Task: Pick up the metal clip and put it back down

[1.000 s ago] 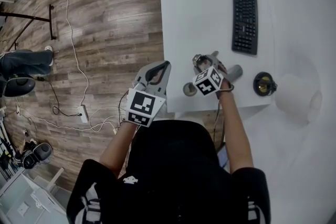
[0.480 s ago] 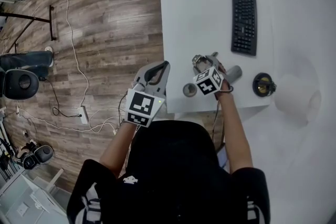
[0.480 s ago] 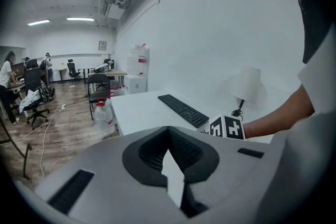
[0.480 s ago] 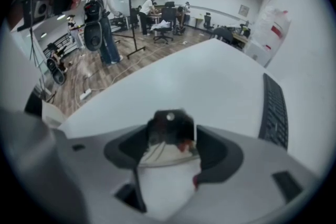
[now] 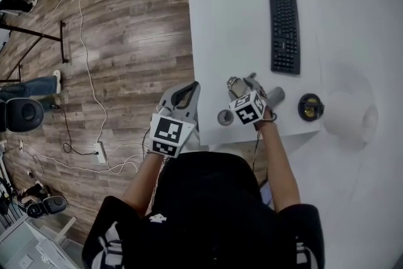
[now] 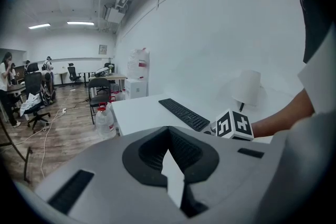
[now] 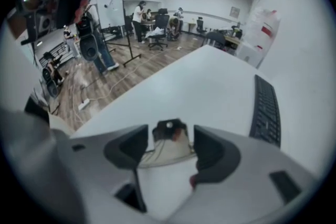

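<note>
The metal clip (image 7: 168, 129), a dark body with wire handles, sits between the jaws of my right gripper (image 7: 168, 140), which is shut on it. In the head view the right gripper (image 5: 243, 80) is over the white table (image 5: 227, 16) near its front edge, and the metal clip (image 5: 234, 82) shows at its tips. Whether the clip touches the tabletop I cannot tell. My left gripper (image 5: 191, 90) hangs off the table's left edge over the wooden floor. It is shut and holds nothing, and the left gripper (image 6: 169, 153) shows its jaws together in its own view.
A black keyboard (image 5: 284, 28) lies further back on the table. Near the front edge are a small grey ring (image 5: 225, 116), a grey cylinder (image 5: 275, 96) and a round black-and-gold object (image 5: 310, 106). A white lamp-like shape (image 5: 350, 118) stands at the right. Cables (image 5: 82, 72) run over the floor.
The head view has shifted a little. Both grippers keep their places by the table's front edge, and the right one still holds the clip. A person's legs at far left have moved.
</note>
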`<state>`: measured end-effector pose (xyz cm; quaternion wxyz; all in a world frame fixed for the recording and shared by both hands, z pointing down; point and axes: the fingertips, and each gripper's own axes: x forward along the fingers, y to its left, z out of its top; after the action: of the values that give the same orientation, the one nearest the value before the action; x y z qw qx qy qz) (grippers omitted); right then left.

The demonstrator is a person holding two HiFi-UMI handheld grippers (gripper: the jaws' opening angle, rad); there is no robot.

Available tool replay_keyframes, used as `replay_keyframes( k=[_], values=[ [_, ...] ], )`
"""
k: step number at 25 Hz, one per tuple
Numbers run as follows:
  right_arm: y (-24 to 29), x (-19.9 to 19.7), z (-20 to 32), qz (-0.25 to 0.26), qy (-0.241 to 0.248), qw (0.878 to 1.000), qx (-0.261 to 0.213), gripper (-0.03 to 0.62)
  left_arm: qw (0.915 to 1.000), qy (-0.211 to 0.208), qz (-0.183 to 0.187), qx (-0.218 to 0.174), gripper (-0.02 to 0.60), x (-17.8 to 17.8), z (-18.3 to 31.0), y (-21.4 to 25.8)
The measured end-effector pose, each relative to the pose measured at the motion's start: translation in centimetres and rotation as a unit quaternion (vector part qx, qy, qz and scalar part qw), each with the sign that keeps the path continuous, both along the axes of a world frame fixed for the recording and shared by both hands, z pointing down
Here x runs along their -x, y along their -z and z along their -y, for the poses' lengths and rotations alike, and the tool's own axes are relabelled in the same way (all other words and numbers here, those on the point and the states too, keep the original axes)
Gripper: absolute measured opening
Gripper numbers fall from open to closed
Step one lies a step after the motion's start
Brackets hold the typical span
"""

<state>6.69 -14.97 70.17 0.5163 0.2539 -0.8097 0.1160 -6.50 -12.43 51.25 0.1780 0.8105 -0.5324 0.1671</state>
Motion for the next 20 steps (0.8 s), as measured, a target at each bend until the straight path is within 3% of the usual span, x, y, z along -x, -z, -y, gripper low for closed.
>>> replay_keyframes(
  k=[9,11,14,20],
  values=[
    [5.4,-0.4,1.8,0.043,-0.037,0.997,-0.046,0.272,0.9988,-0.025,0.006,-0.043,0.025,-1.3,1.1,2.7],
    [7.7,-0.7,2.6,0.055,-0.057,0.994,-0.076,0.166,0.9981,-0.028,0.008,-0.055,0.025,-1.5,1.3,3.7],
    [11.1,-0.7,3.5,0.085,-0.085,0.986,-0.112,0.089,0.9967,-0.033,0.015,-0.072,0.025,-1.7,1.5,5.1],
    [18.5,0.4,4.2,0.151,-0.107,0.97,-0.16,0.046,0.9936,-0.027,0.019,-0.108,0.025,-0.9,1.7,8.8]
  ],
)
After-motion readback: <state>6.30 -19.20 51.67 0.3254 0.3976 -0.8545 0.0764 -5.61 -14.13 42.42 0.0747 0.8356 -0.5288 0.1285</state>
